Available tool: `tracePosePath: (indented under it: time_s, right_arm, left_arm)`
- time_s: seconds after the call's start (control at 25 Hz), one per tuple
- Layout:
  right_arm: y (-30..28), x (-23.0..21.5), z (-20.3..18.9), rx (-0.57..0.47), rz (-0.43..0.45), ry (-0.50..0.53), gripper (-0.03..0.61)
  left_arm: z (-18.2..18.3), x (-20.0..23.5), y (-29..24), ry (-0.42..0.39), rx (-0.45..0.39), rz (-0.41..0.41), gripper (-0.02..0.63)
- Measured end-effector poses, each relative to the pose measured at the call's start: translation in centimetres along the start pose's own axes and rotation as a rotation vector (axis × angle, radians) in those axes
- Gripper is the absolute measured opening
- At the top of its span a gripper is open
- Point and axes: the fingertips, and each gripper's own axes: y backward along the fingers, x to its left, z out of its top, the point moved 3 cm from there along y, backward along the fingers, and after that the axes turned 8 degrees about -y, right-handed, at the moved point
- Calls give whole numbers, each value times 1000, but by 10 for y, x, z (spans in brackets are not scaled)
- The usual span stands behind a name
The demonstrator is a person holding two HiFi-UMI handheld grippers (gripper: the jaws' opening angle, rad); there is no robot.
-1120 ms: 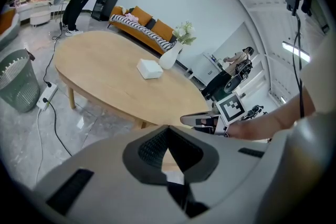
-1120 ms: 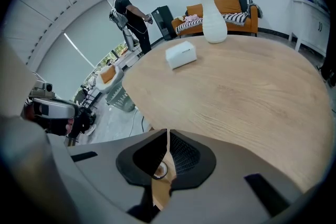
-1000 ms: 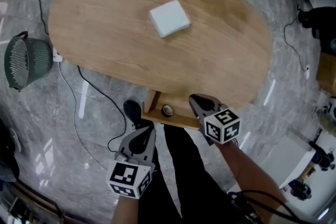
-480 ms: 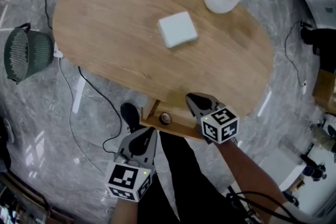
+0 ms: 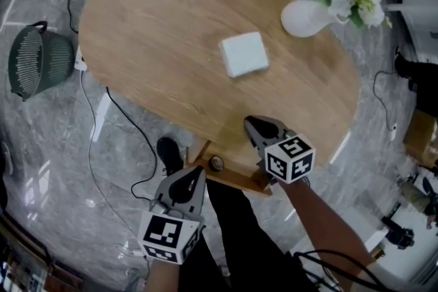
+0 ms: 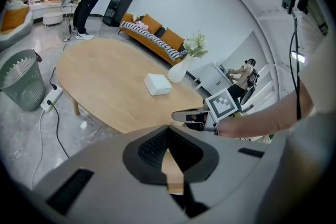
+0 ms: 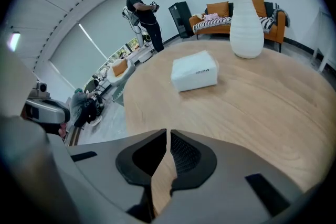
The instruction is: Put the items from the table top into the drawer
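Observation:
A white box [image 5: 243, 55] lies mid-table on the oval wooden table [image 5: 157, 31]; it also shows in the left gripper view [image 6: 157, 84] and the right gripper view [image 7: 195, 71]. A shallow wooden drawer [image 5: 236, 179] stands pulled out under the near edge, with a small round item [image 5: 217, 163] in it. My right gripper [image 5: 250, 122] is shut and empty, and hovers over the table's near edge, pointing at the box. My left gripper [image 5: 198, 171] is shut and empty. It hangs just in front of the drawer's left end.
A white vase [image 5: 306, 17] with flowers stands beyond the box. A green mesh bin [image 5: 37, 65] sits on the floor at the left, with cables [image 5: 92, 147] trailing by the table leg. A black shoe [image 5: 169, 150] lies near the drawer. A person [image 7: 142, 13] stands far off.
My right gripper has advanced from above the drawer to over the table's near edge, closer to the white box. The left gripper has crept toward the drawer. Both stay shut.

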Motion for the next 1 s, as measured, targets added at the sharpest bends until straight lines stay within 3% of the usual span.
tracePosePath:
  time_s: [0.16, 0.4, 0.56, 0.68, 0.88, 1.0]
  right_arm:
    - [-4, 3, 23, -35, 36, -69, 43]
    - [-17, 10, 58, -54, 94, -60, 51]
    - [-28, 3, 73, -56, 94, -153, 112]
    - [-32, 0, 80, -67, 119, -268, 142]
    - [-38, 1, 87, -90, 195, -553, 197]
    - [-37, -8, 88, -105, 158, -681, 207]
  left_arm:
    - [8, 5, 2, 12, -17, 20, 2]
    - [15, 7, 0, 27, -30, 37, 2]
    - [14, 7, -1, 33, -42, 47, 1]
    - [12, 8, -1, 37, -50, 57, 1]
    - [12, 11, 2, 57, -41, 66, 2]
    - [11, 12, 4, 59, -33, 67, 2]
